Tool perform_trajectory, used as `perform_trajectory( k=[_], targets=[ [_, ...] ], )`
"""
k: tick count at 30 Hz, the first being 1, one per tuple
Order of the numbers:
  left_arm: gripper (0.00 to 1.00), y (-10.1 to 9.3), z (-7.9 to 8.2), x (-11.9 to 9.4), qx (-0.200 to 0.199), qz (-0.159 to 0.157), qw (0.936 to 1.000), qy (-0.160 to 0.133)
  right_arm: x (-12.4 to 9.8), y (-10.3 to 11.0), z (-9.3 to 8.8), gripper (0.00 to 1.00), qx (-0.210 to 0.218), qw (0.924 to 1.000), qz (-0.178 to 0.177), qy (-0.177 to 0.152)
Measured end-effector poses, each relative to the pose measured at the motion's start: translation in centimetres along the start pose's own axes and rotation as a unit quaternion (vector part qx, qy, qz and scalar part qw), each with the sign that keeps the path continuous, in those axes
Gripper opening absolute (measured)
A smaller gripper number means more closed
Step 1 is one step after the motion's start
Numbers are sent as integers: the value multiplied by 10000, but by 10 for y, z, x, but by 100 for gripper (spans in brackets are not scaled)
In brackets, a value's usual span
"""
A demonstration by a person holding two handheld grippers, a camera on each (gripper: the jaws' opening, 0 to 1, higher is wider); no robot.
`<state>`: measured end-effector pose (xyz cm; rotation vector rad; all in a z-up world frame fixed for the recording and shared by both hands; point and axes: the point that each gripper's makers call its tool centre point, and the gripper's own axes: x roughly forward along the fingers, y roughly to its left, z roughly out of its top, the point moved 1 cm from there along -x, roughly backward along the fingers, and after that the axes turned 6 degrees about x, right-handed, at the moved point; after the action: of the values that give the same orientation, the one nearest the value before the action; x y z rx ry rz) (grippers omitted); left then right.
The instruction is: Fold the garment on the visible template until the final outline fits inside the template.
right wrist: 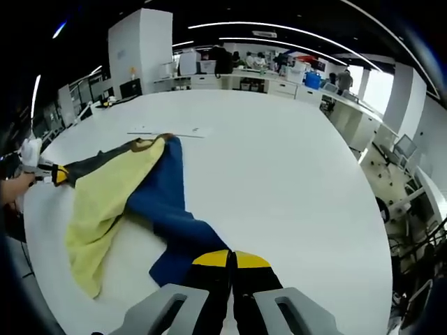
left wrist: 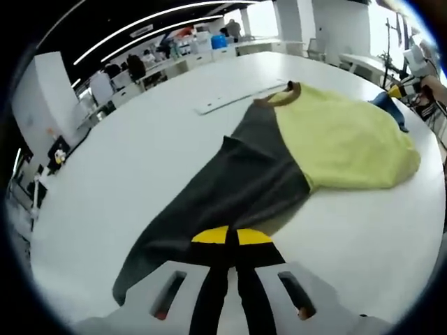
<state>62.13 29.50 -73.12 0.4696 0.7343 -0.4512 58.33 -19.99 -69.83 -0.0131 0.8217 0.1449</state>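
Note:
A garment lies spread on the white table (left wrist: 140, 160), with a yellow body (left wrist: 342, 143), a brown collar (left wrist: 288, 93) and a dark grey sleeve (left wrist: 230, 188). My left gripper (left wrist: 231, 237) is shut on the end of that grey sleeve. In the right gripper view the yellow body (right wrist: 112, 192) adjoins a blue sleeve (right wrist: 164, 202), and my right gripper (right wrist: 231, 259) is shut on its end. The right gripper (left wrist: 395, 91) also shows far right in the left gripper view, and the left gripper (right wrist: 54, 174) shows at the left edge of the right gripper view. A flat white strip (left wrist: 230, 98) (right wrist: 167, 131) lies just beyond the collar.
The big white table (right wrist: 293, 188) stretches far past the garment. Desks, monitors and people (right wrist: 223, 59) line the room's far side. A white pillar (right wrist: 140, 52) stands behind the table. Chairs and equipment (right wrist: 412, 202) sit off the table's right edge. A hand (right wrist: 15, 185) holds the left gripper.

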Motion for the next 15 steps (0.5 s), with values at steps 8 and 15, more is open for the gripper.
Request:
perform_trajectory(
  k=[8, 15],
  targets=[
    [0, 6, -4, 0, -89, 92, 9999, 43, 3, -15, -1, 0, -79, 9998, -169, 70],
    [0, 9, -6, 0, -94, 135, 9998, 61, 7, -25, -3, 0, -133, 9994, -289, 162]
  ],
)
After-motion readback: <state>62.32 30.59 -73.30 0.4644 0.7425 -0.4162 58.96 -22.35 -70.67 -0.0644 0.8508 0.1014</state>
